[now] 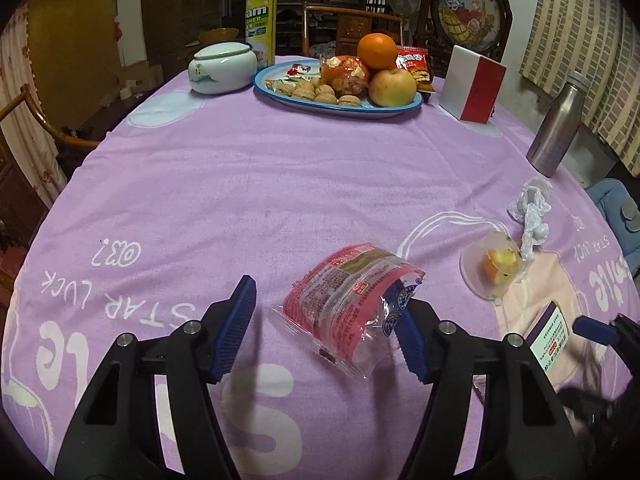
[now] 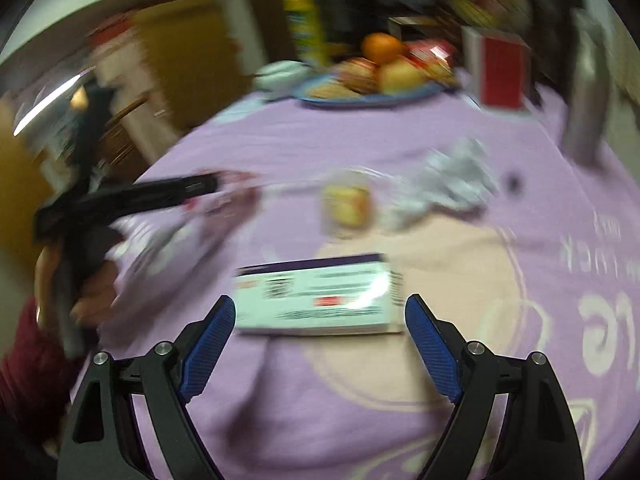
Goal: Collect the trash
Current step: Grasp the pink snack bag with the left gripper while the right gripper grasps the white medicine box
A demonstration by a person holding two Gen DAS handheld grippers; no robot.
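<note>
A red and clear snack wrapper (image 1: 352, 304) lies on the purple tablecloth between the fingers of my open left gripper (image 1: 326, 332), close to the right finger. A clear cup with fruit scraps (image 1: 494, 266) and a crumpled white plastic (image 1: 530, 210) lie to the right. A small white box with a purple edge (image 2: 316, 298) lies flat just ahead of my open right gripper (image 2: 320, 344); it also shows in the left wrist view (image 1: 550, 336). The right wrist view is blurred by motion; the cup (image 2: 348, 204) and the crumpled plastic (image 2: 448, 188) lie beyond the box.
At the far side stand a blue fruit plate (image 1: 280, 94) with orange, apple and walnuts, a white lidded jar (image 1: 222, 66), a yellow spray can (image 1: 260, 8), a white and red box (image 1: 472, 84) and a steel bottle (image 1: 558, 126). Wooden chairs surround the table.
</note>
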